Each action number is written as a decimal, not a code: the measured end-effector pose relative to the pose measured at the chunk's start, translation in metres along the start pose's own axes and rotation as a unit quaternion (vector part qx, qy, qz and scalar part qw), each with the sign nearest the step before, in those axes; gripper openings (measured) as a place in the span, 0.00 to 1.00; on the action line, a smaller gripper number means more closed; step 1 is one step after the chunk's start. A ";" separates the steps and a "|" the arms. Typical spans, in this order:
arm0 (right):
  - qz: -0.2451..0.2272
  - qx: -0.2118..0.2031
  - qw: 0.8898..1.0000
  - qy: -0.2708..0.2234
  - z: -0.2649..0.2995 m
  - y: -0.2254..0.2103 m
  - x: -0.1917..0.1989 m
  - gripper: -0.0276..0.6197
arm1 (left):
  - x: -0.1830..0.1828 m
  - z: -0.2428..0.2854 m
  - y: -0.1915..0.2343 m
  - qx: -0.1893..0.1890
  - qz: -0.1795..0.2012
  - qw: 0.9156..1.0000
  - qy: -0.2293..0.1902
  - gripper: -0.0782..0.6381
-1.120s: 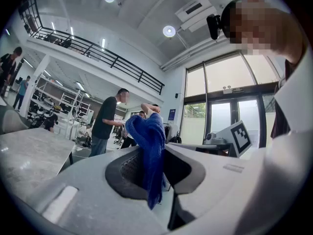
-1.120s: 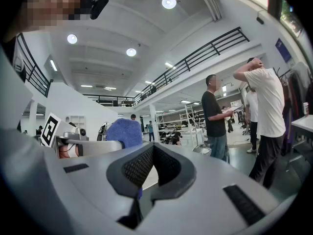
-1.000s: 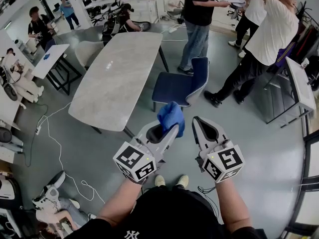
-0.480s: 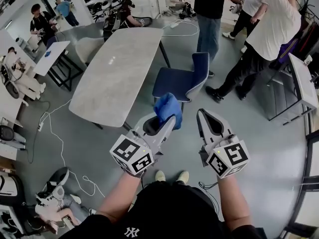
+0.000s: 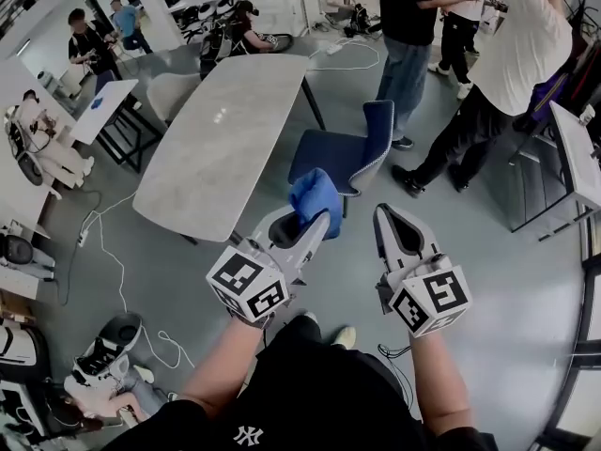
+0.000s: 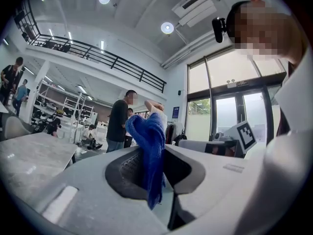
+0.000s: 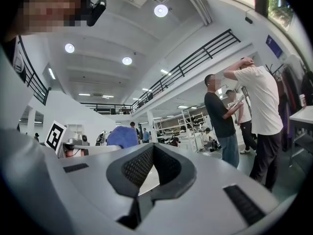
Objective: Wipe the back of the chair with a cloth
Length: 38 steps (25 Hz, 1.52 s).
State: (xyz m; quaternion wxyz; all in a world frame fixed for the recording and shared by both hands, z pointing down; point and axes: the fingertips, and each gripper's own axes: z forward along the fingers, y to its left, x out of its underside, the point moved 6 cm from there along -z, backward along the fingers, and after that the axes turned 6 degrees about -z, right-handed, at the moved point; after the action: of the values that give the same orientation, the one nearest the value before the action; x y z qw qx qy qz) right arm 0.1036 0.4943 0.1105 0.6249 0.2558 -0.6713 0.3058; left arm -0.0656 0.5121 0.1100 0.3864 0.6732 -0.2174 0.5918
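Holding the blue cloth (image 5: 315, 198) in the left gripper (image 5: 302, 235), we are pinching it between jaws pressed together on its middle, so that a bunched end is standing up above the jaws and a shorter tail is hanging down in the gap below. The right gripper (image 5: 392, 224) is hovering just beside it, level with it, its jaws closed on nothing. Both are hanging over the bare floor, short of the blue chair (image 5: 331, 163), which is standing ahead of us, pulled out from the grey table (image 5: 221, 130) with its seat towards the table. The chair's back (image 5: 378, 128) is rising on the side away from the table, and the cloth is not touching it yet. We are judging this to be the approach step: the cloth is in hand and the wiping is not begun. The next move is calling for us to bring the left gripper forward and to the right until the bunched end is lying flat against the back, then drag it along that surface. A person in a white shirt (image 5: 512, 59) is standing near the chair, so we are needing to watch the reach.
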 end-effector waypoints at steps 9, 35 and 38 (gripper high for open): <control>-0.003 0.002 1.000 0.004 0.037 -0.023 0.006 0.06 | 0.001 0.035 0.034 0.008 0.005 1.000 0.005 0.22; -0.013 0.077 0.995 0.058 0.301 -0.199 0.056 0.06 | 0.037 0.269 0.300 0.071 0.006 0.995 0.070 0.22; -0.012 0.081 0.995 0.061 0.315 -0.232 0.071 0.06 | 0.056 0.301 0.315 0.072 0.018 0.995 0.074 0.22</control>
State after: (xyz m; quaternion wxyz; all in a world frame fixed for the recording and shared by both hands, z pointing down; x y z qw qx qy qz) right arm 0.0506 0.1084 0.1926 0.6450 0.2946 -0.6020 0.3671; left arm -0.1013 0.0953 0.2462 0.3415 0.6496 -0.1575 0.6607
